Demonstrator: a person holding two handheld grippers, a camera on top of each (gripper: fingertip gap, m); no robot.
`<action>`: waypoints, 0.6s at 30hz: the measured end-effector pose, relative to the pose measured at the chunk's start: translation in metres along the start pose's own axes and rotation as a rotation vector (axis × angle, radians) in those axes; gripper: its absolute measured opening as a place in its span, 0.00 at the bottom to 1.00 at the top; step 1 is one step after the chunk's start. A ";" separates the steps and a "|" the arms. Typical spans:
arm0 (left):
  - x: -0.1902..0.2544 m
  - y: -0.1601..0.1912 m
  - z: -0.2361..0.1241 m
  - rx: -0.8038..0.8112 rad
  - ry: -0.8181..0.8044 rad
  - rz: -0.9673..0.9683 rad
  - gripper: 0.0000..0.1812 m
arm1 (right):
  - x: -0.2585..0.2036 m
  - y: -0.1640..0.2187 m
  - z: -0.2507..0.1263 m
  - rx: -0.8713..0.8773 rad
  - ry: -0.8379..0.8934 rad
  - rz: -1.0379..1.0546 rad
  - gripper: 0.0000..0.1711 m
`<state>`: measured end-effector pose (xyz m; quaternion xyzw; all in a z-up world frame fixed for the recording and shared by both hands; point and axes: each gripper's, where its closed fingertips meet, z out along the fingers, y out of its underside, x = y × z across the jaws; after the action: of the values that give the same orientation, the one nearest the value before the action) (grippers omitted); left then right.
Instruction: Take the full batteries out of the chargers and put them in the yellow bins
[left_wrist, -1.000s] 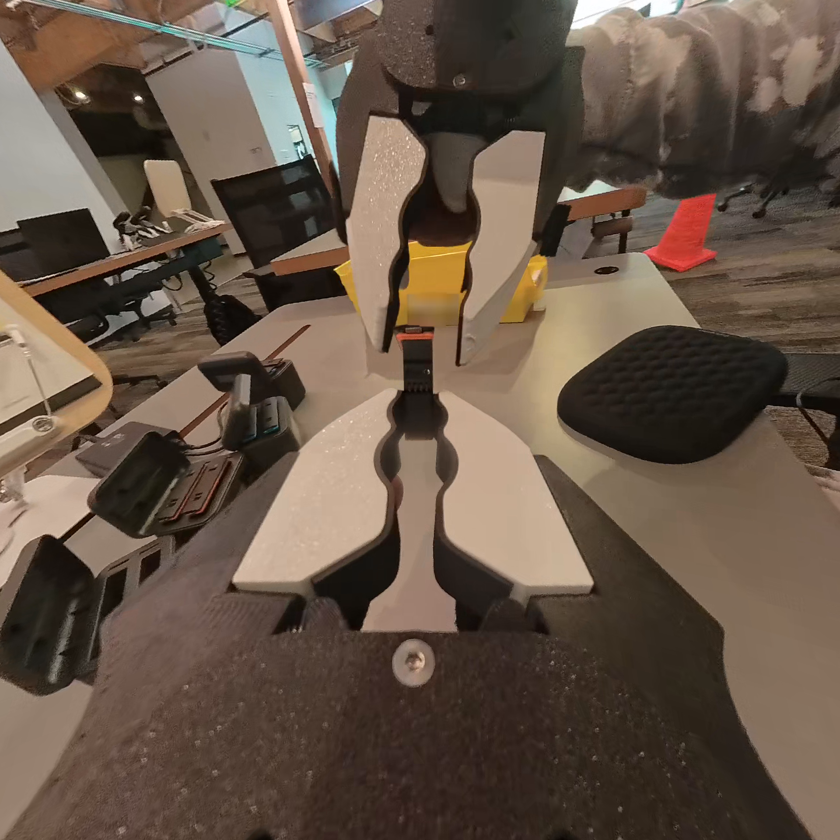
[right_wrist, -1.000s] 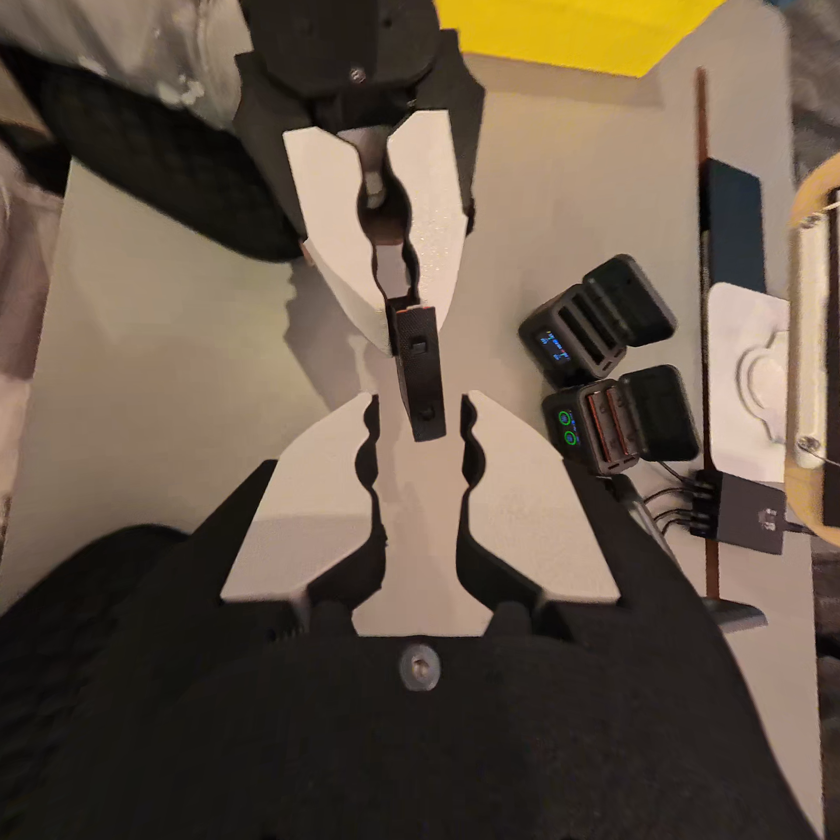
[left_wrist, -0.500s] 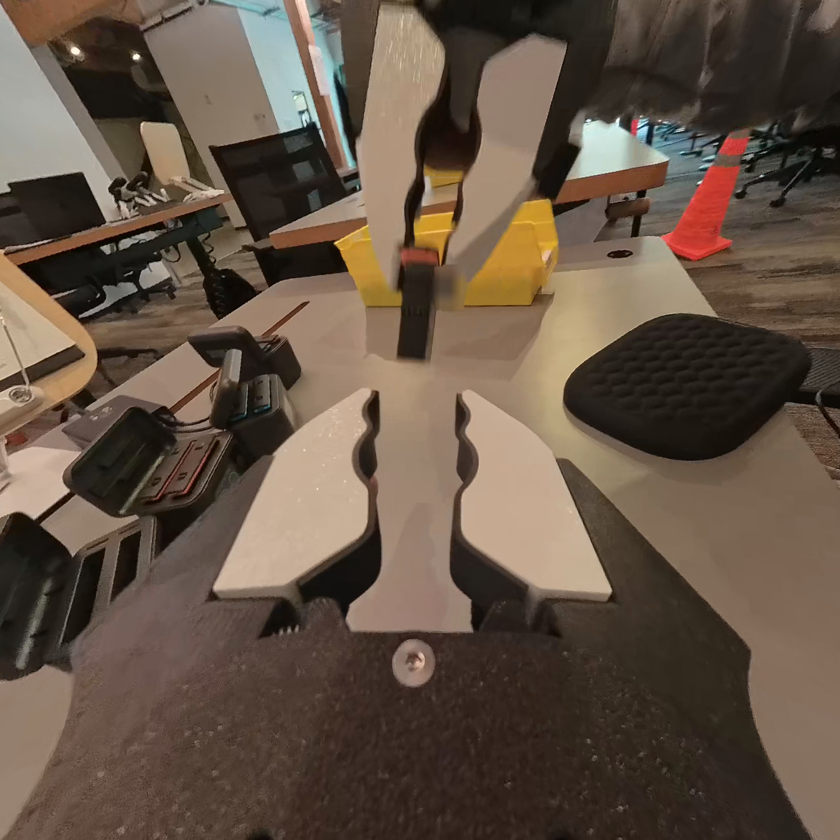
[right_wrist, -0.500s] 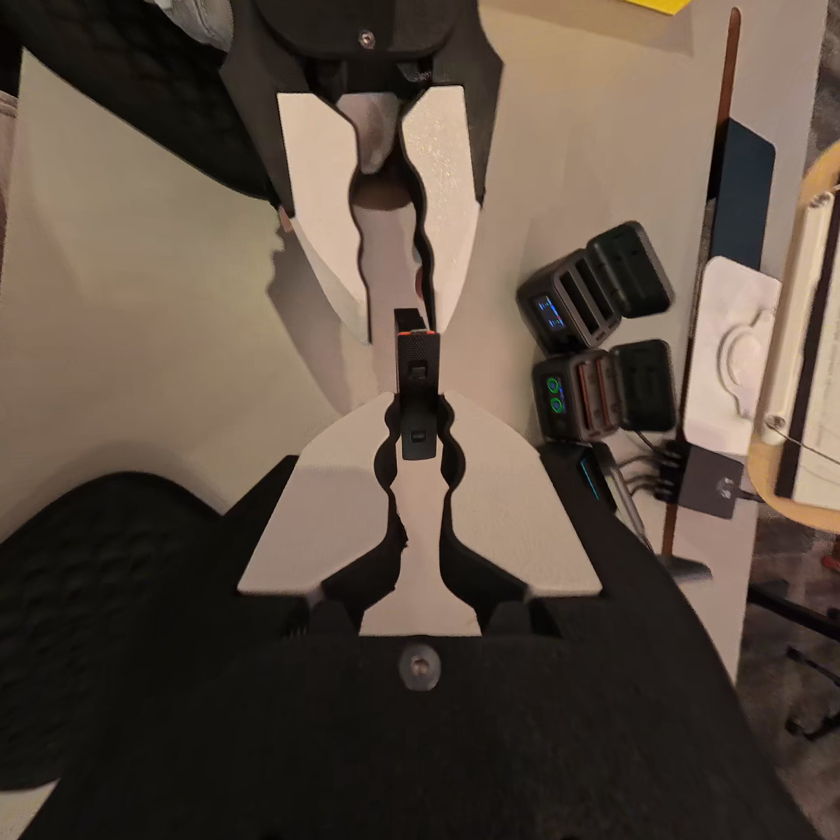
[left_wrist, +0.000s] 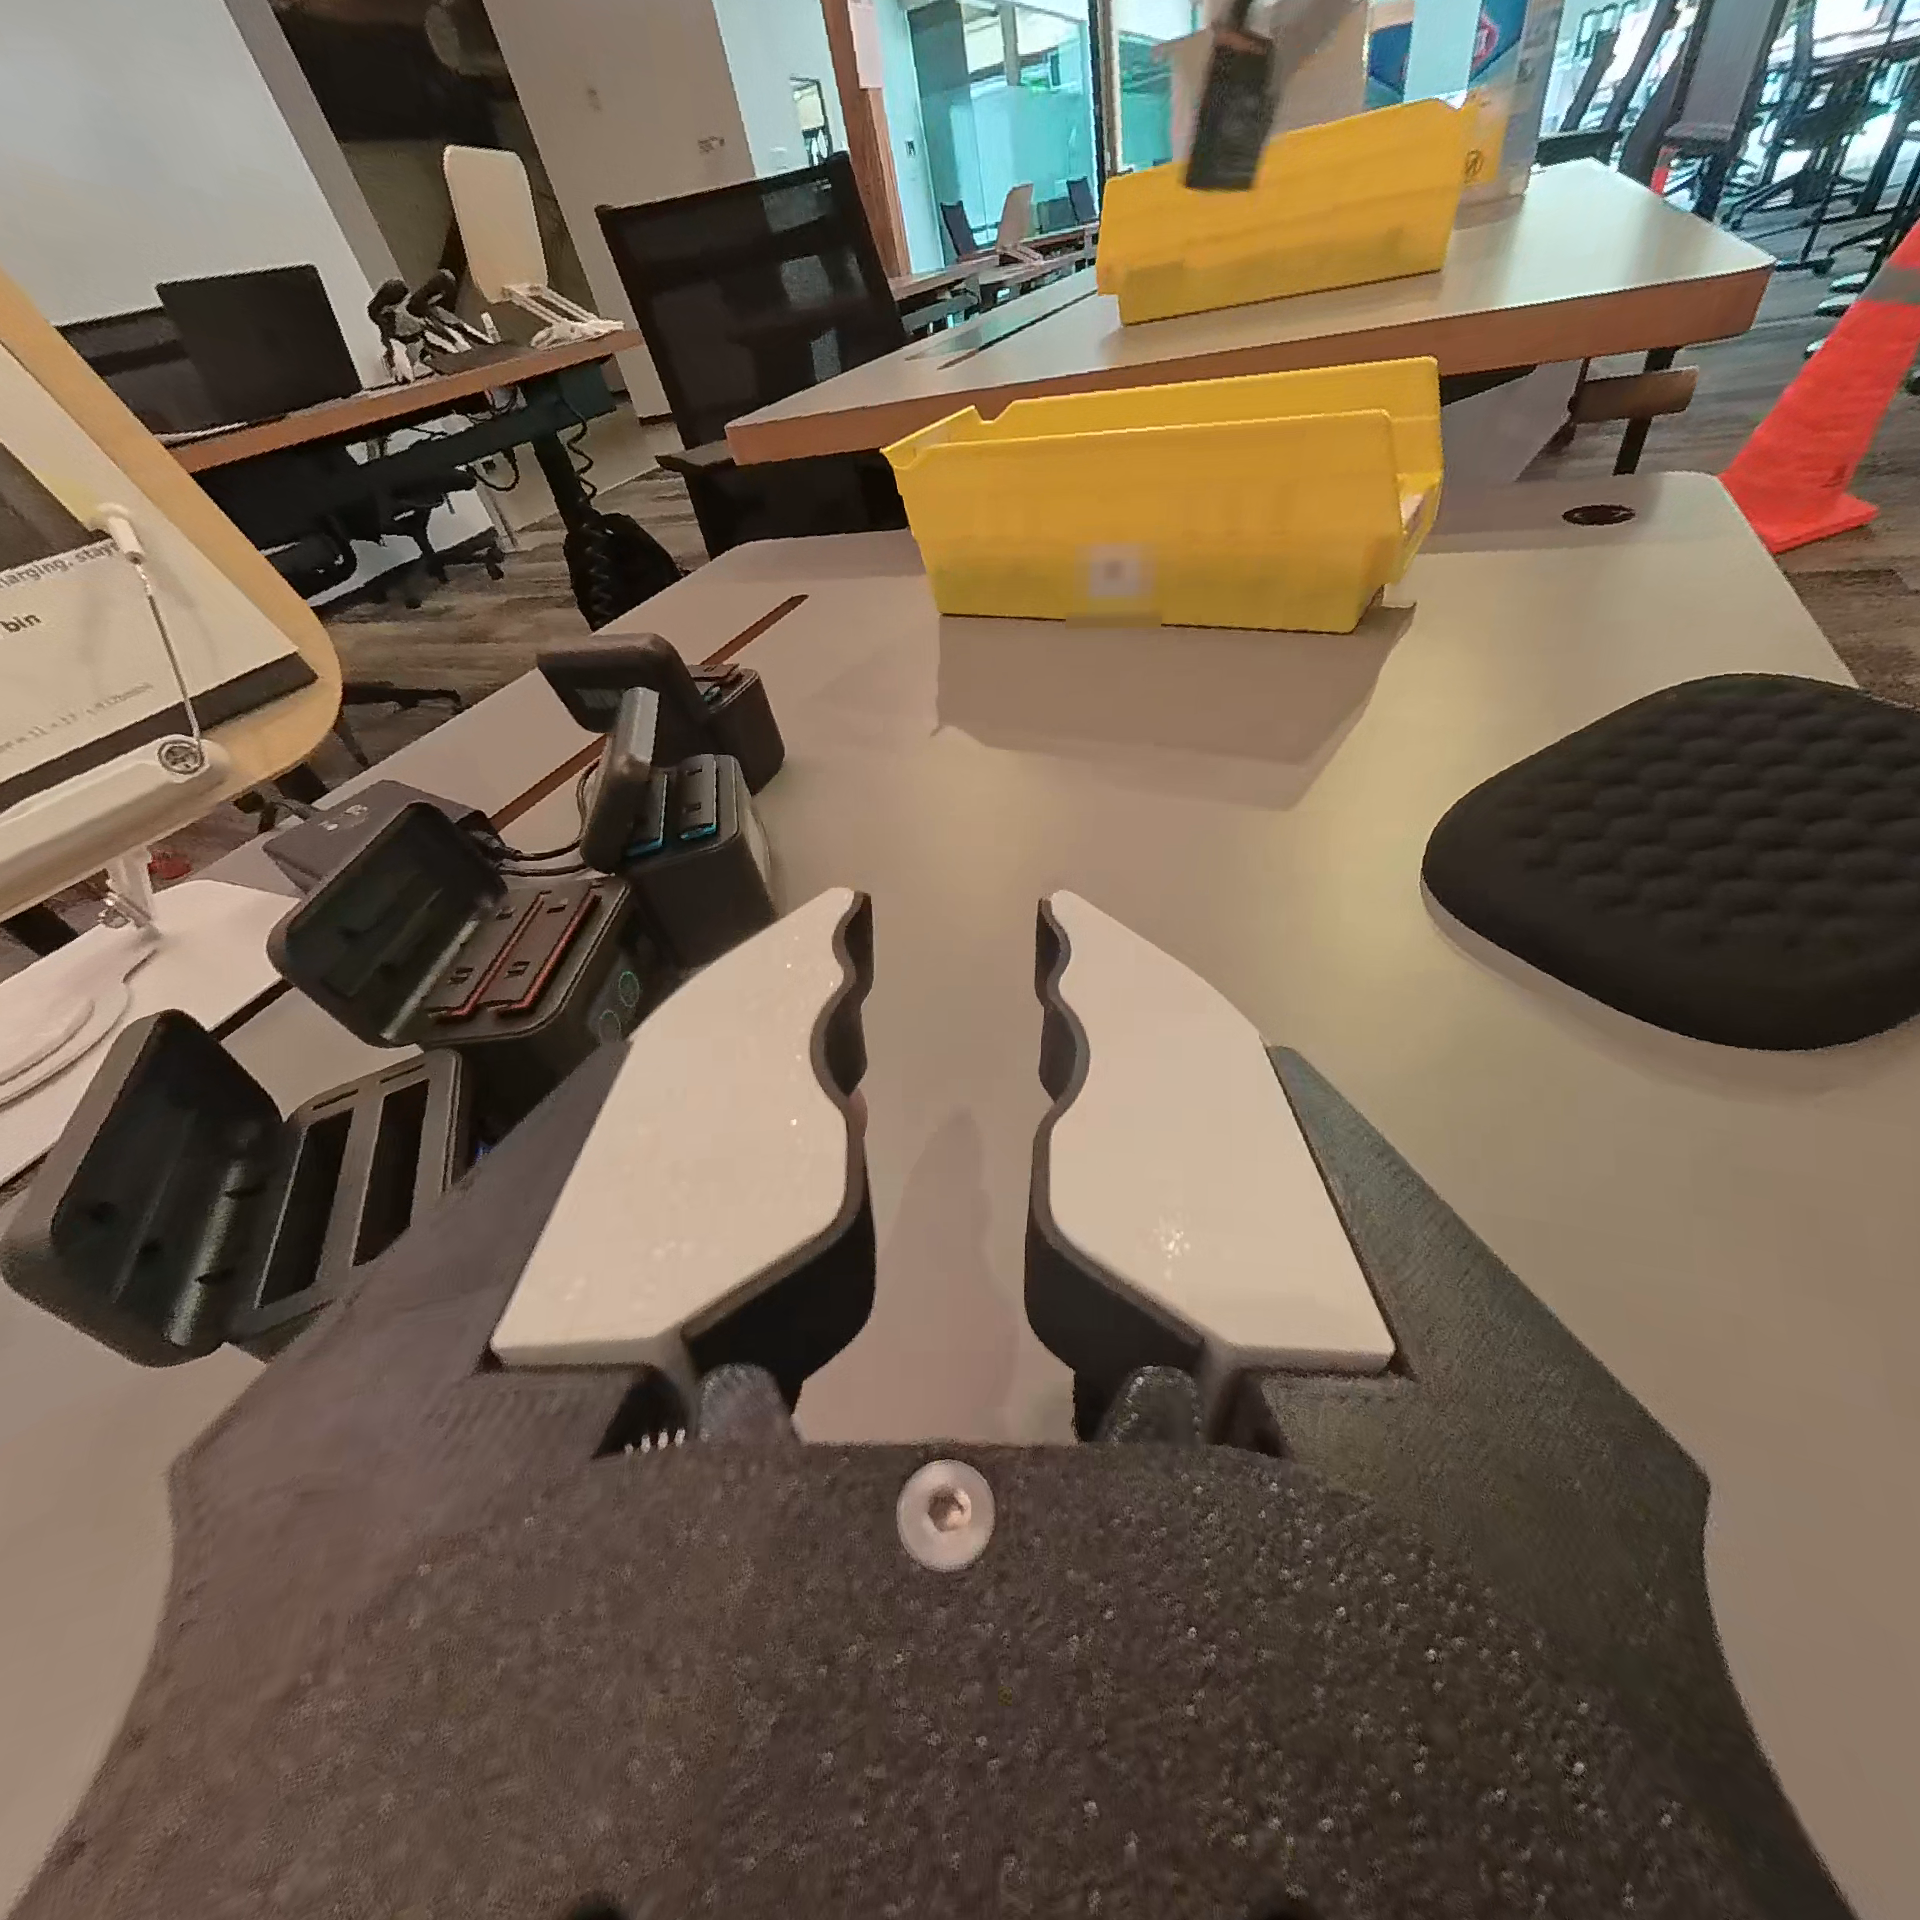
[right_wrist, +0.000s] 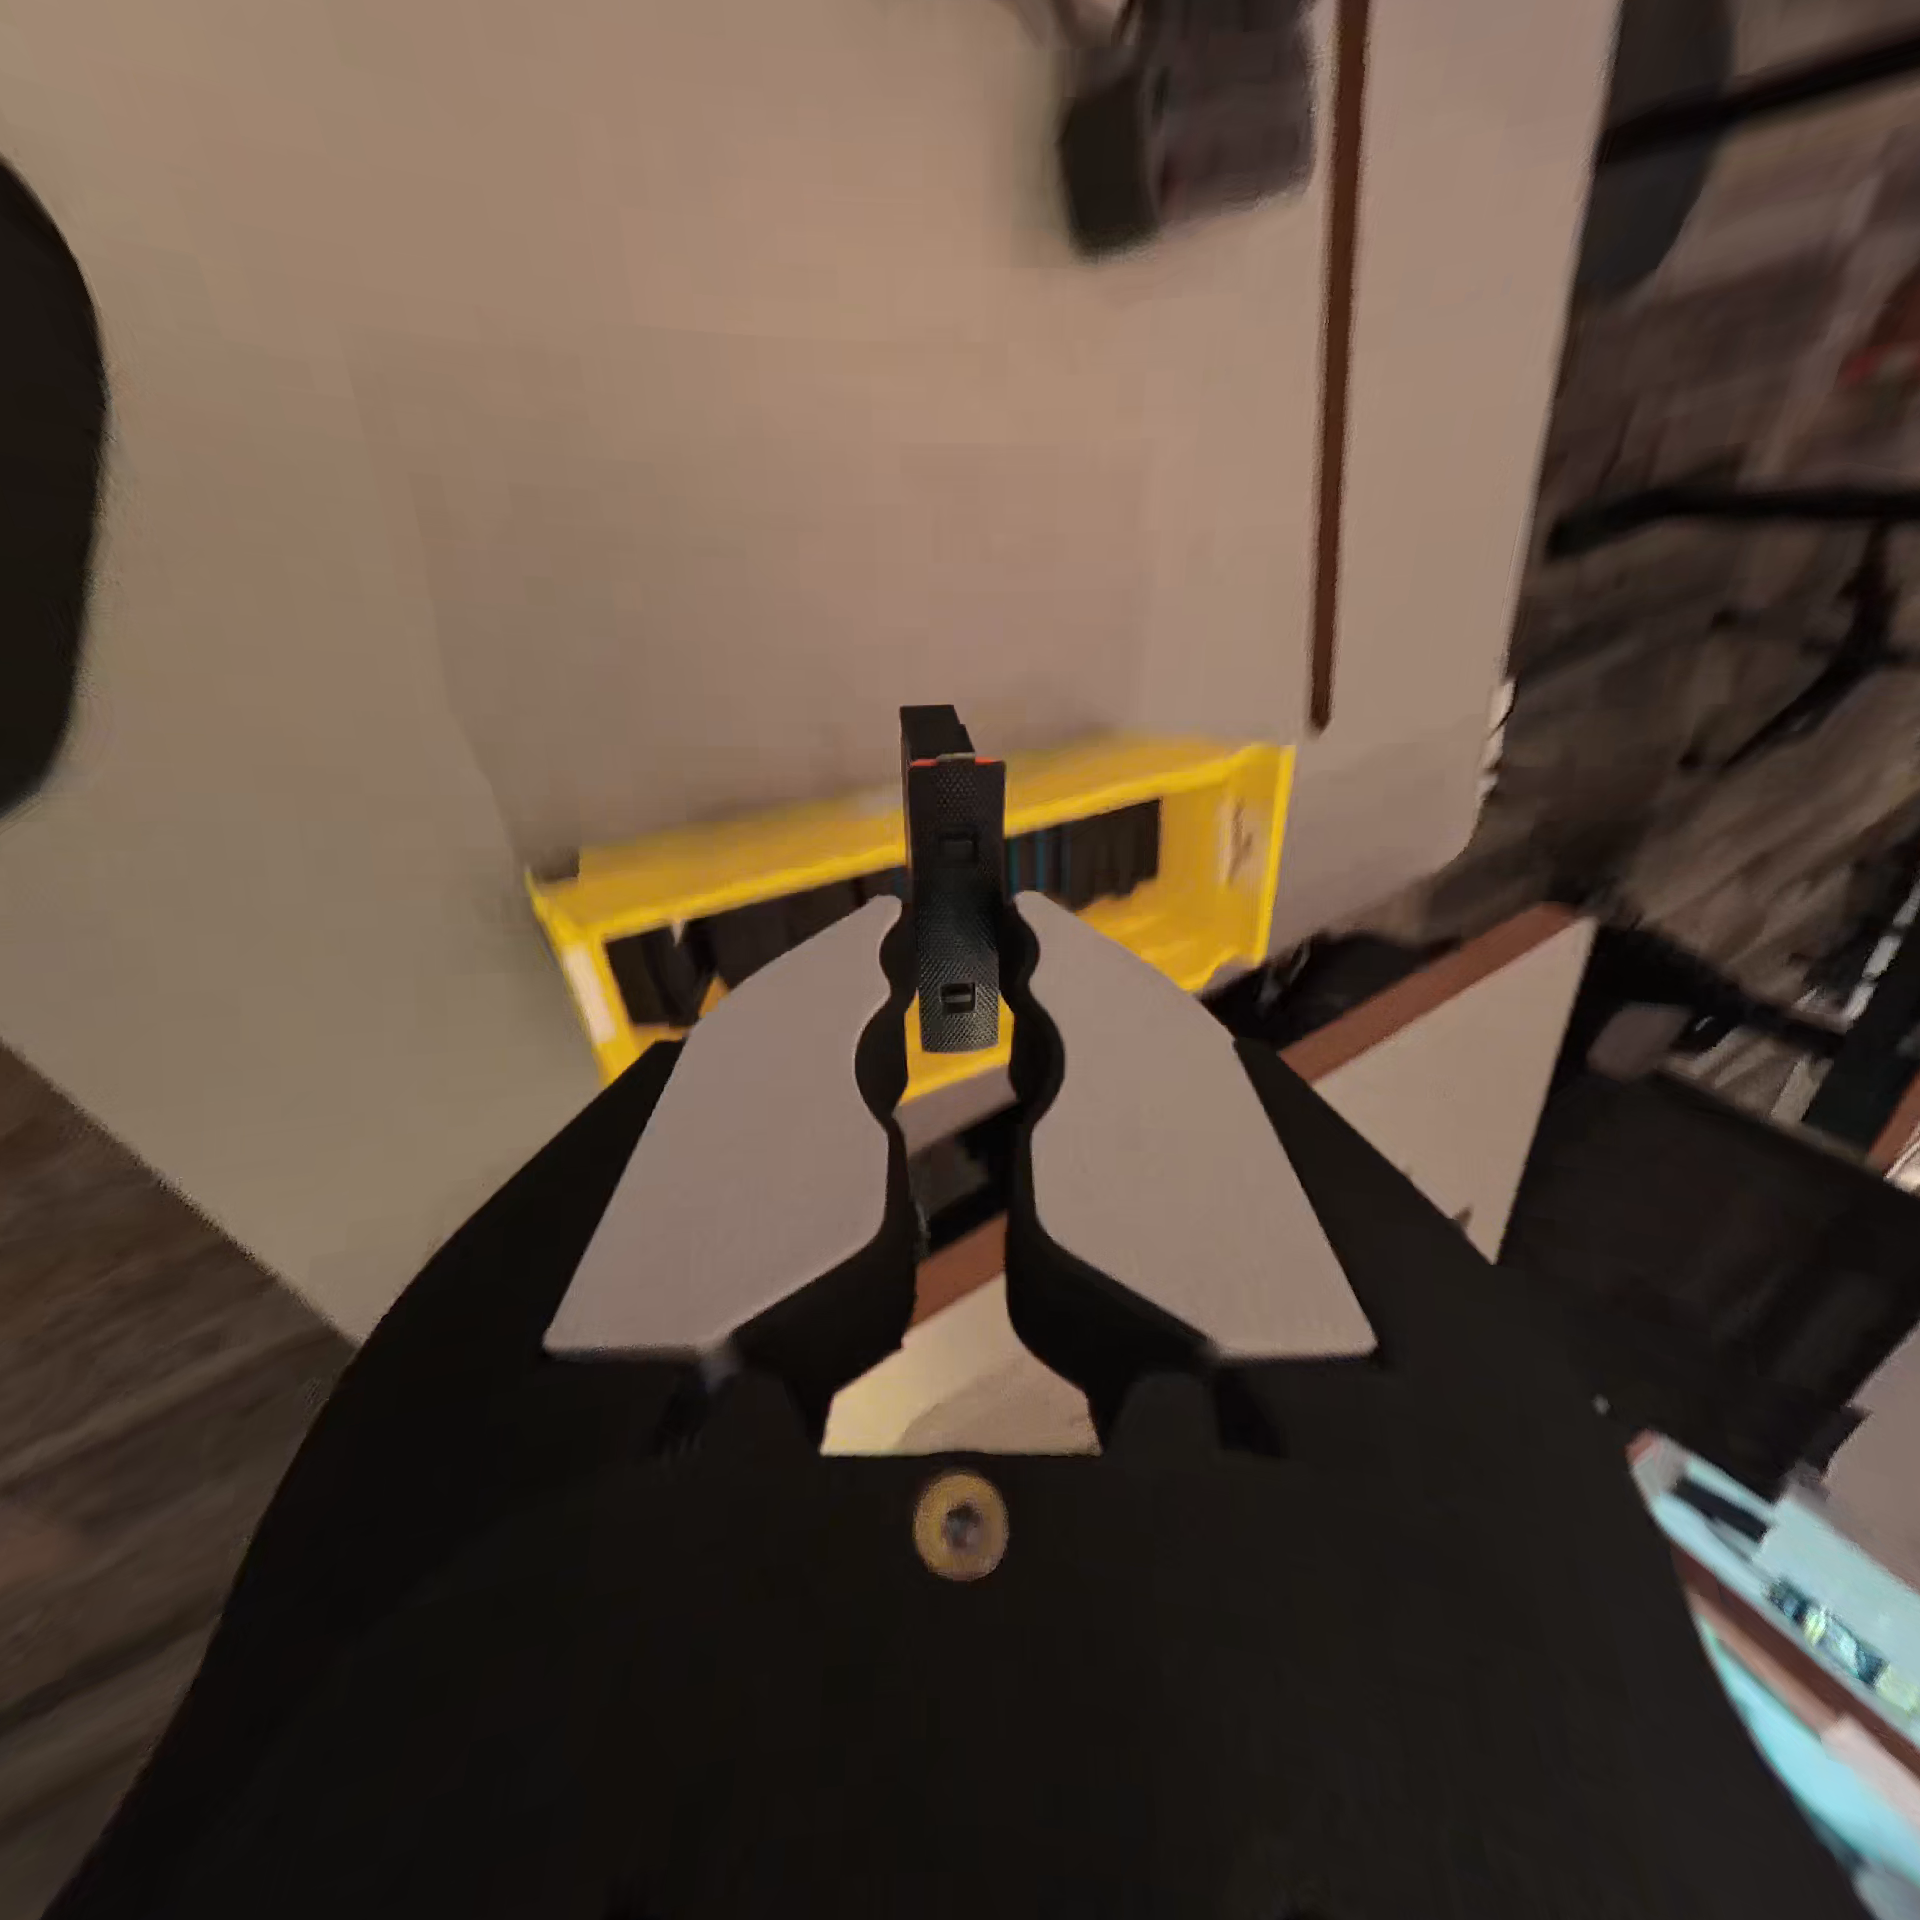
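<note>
The pale grey surface (left_wrist: 1507, 1226) sits in an open office with more desks, a black mesh chair (left_wrist: 769, 301) and an orange traffic cone (left_wrist: 1829, 416) on the wood-look floor. The left tongs (left_wrist: 951, 914) hover low over the surface, spread apart and empty. To their left, black chargers (left_wrist: 499, 966) stand with lids flipped up, one showing red-edged batteries in its slots, another with bare slots. A black cushioned pad (left_wrist: 1704, 862) lies to the right. The right tongs (right_wrist: 956, 914) are clamped on a black battery (right_wrist: 954, 914) with an orange top edge, held above the yellow bin (right_wrist: 748, 862) at the far edge, where dark batteries already lie.
</note>
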<state>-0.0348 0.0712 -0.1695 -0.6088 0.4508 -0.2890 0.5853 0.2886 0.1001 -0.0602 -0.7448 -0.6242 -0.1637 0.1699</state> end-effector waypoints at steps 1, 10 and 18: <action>0.000 0.001 0.001 -0.006 -0.002 0.003 0.16 | -0.008 0.021 0.008 -0.043 -0.024 0.011 0.08; 0.002 0.017 0.009 -0.068 -0.010 0.022 0.15 | -0.083 0.097 0.086 -0.161 -0.152 0.024 0.08; 0.002 0.030 0.015 -0.120 -0.017 0.035 0.14 | -0.087 0.099 0.112 -0.132 -0.136 -0.009 0.08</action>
<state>-0.0266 0.0788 -0.2014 -0.6370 0.4731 -0.2460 0.5566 0.3750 0.0590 -0.2039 -0.7610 -0.6255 -0.1542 0.0768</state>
